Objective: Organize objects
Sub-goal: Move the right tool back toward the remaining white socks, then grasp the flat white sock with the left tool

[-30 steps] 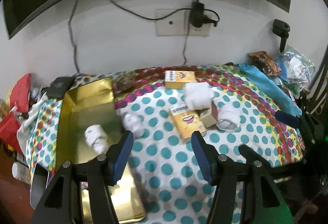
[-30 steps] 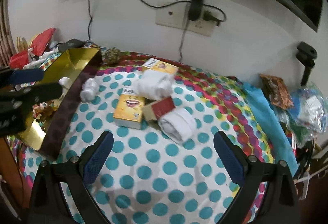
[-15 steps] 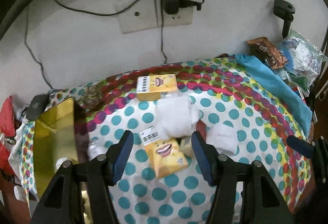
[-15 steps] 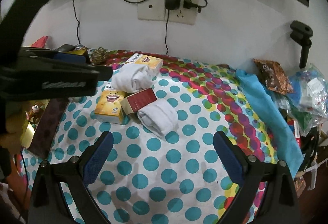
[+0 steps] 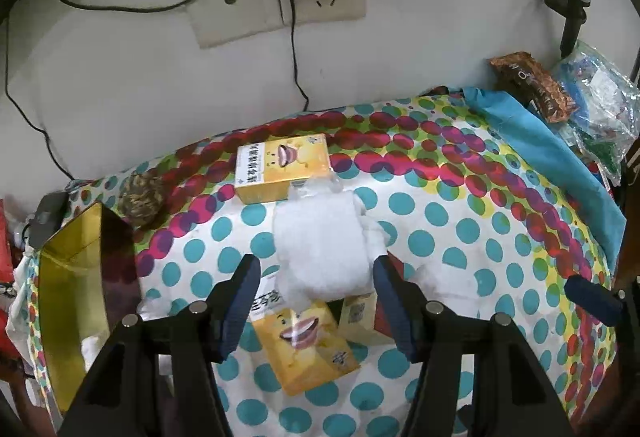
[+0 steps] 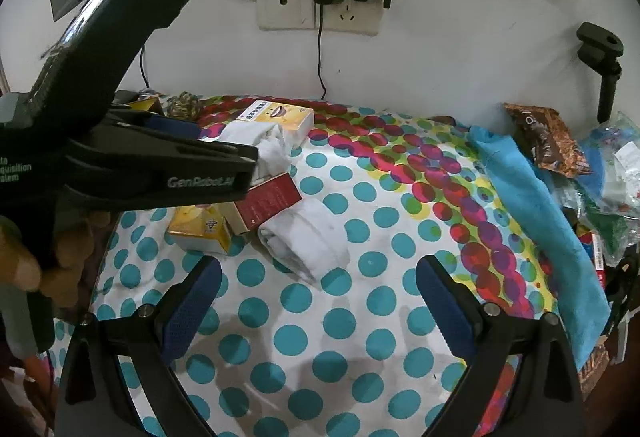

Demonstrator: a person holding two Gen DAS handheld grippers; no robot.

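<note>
Gold tin: lower left of the left wrist view, open, a white bundle lying inside.
Dried flower ball: just above the tin, near the wall.
Left gripper: low centre of its own view, blue pads spread apart around a white rolled cloth without pressing it; nothing gripped.
Yellow boxes: one touching the cloth's upper edge, another partly under its lower edge, between the fingers.
Red box: left of centre in the right wrist view, touching a second white cloth roll.
Right gripper: bottom centre, jaws wide open above the dotted tablecloth, holding nothing.
Blue towel: right edge of the cloth.
Snack bags: far right.
</note>
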